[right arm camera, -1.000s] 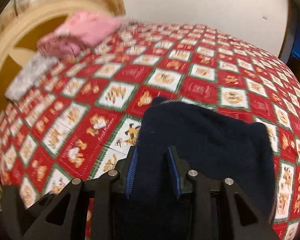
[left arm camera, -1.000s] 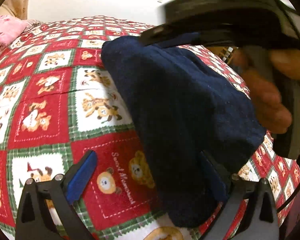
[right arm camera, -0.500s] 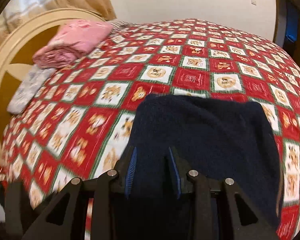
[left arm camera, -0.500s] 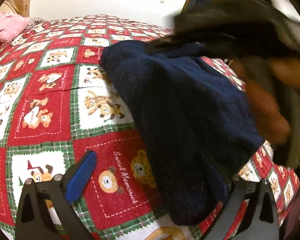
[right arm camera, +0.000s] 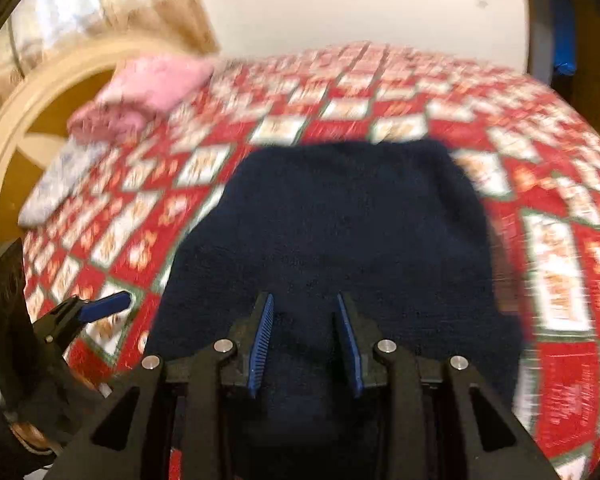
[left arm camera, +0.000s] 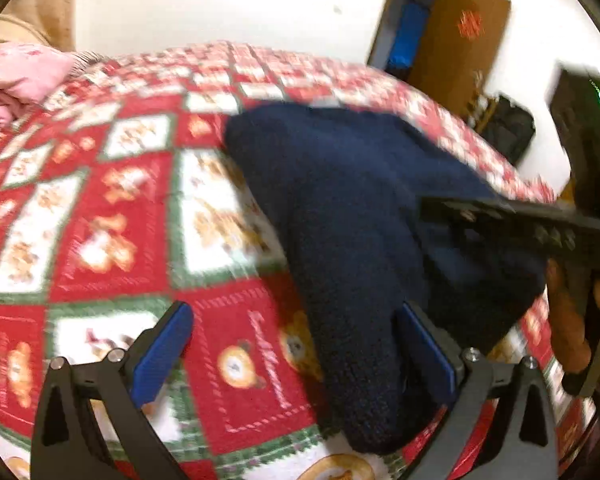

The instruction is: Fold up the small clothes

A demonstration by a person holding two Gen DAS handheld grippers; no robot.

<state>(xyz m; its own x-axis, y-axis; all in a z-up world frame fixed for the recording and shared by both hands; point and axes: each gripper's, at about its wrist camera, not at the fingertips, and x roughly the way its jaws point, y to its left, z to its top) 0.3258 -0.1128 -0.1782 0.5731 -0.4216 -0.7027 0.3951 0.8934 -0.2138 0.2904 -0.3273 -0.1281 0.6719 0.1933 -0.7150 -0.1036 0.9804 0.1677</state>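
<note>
Navy knit garment [right arm camera: 348, 232] lies on a red teddy-bear bedspread [left arm camera: 112, 240] — its near edge between the right gripper [right arm camera: 306, 344] pads, which are partly closed around it. Left gripper [left arm camera: 296, 348] spread wide, holding nothing — the garment's corner just touches its right finger.

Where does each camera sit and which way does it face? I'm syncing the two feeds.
Left wrist: on the left gripper, facing across the bedspread; its open fingers flank the navy garment; the right gripper and hand show at right.
Right wrist: on the right gripper, facing the headboard; fingers narrowly apart over the garment; the left gripper shows lower left.
Shared: garment, bedspread, pink bedding.
</note>
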